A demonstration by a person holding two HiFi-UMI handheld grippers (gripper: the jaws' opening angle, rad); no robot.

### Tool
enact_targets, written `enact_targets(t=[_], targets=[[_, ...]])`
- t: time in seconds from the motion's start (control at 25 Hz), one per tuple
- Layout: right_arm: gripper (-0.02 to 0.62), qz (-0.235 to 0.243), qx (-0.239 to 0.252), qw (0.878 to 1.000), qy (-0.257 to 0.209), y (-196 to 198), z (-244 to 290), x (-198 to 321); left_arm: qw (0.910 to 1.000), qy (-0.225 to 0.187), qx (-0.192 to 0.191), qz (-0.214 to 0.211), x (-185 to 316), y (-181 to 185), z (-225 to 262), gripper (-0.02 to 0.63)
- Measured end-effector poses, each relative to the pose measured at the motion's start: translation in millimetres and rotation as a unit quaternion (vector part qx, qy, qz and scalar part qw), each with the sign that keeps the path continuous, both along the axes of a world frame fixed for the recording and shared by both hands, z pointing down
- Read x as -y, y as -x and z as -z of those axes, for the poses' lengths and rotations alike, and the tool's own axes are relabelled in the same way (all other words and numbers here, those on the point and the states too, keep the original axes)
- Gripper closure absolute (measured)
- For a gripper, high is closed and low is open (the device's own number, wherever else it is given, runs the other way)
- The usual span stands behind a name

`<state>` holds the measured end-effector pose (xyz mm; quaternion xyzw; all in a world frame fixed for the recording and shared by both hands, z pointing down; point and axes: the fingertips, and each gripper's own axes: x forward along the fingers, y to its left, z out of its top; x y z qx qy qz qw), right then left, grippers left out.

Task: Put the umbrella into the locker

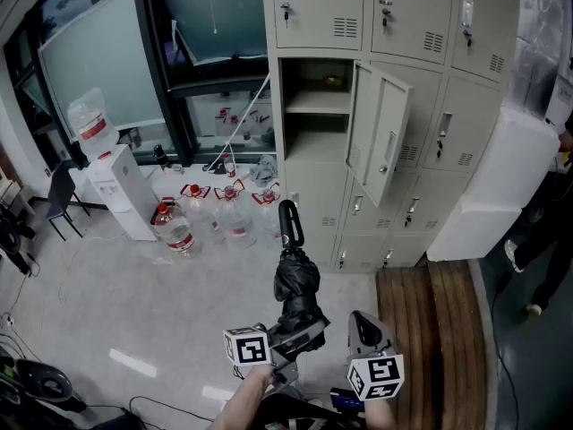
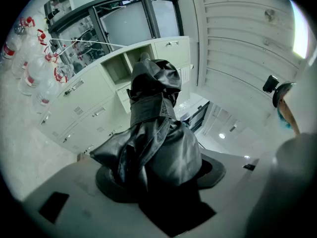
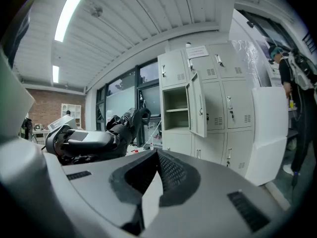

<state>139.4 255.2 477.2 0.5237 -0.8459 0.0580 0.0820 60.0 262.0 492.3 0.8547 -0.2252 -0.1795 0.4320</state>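
Observation:
A folded black umbrella (image 1: 296,280) stands nearly upright, its handle (image 1: 289,223) pointing toward the lockers. My left gripper (image 1: 300,334) is shut on its lower bundled fabric. In the left gripper view the umbrella (image 2: 153,133) fills the space between the jaws of the left gripper (image 2: 158,182). The open locker compartment (image 1: 313,106) with one shelf lies ahead, its door (image 1: 380,133) swung out to the right. My right gripper (image 1: 363,327) hovers just right of the umbrella, shut and holding nothing. The right gripper view shows the right gripper (image 3: 157,175), the umbrella (image 3: 124,123) and the open compartment (image 3: 177,110).
Several water bottles (image 1: 224,213) stand on the floor left of the lockers, beside a white water dispenser (image 1: 112,182). A big white box (image 1: 497,186) leans against the lockers at right. A wooden bench (image 1: 430,330) lies below it. A person (image 1: 546,240) stands at the right edge.

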Motion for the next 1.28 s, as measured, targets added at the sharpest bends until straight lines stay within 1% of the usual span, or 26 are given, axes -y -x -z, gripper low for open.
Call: enact_targets(t=[0.16, 0.28, 0.4, 0.52, 0.64, 0.84, 1.08, 1.28], targets=[[0.595, -0.002, -0.001, 1.000, -0.001, 0, 0, -7, 0.9999, 0.002, 0.012, -0.003, -7, 0, -3, 0.333], [0.595, 0.000, -0.003, 1.000, -0.005, 2, 3, -11, 1.0000, 0.003, 0.003, -0.007, -12, -1, -2, 0.333], [0.595, 0.003, -0.005, 1.000, -0.009, 2, 7, -11, 1.0000, 0.002, 0.003, -0.006, -10, -2, 1, 0.333], [0.595, -0.005, 0.003, 1.000, -0.016, -2, 10, -8, 1.0000, 0.003, 0.002, -0.009, -7, -4, 2, 0.332], [0.595, -0.010, 0.014, 1.000, -0.017, -8, 14, -2, 0.9999, 0.010, 0.000, -0.009, -3, -6, 1, 0.331], [0.595, -0.010, 0.018, 1.000, -0.017, -11, 15, 8, 0.9995, 0.022, -0.017, -0.013, 3, -10, 5, 0.331], [0.595, 0.006, 0.012, 1.000, -0.011, -2, 6, 30, 0.9996, 0.022, -0.014, -0.010, 25, -9, 0, 0.331], [0.595, -0.001, 0.008, 1.000, -0.008, -5, 0, 75, 0.9993, 0.027, -0.015, -0.021, 71, -13, -7, 0.331]])
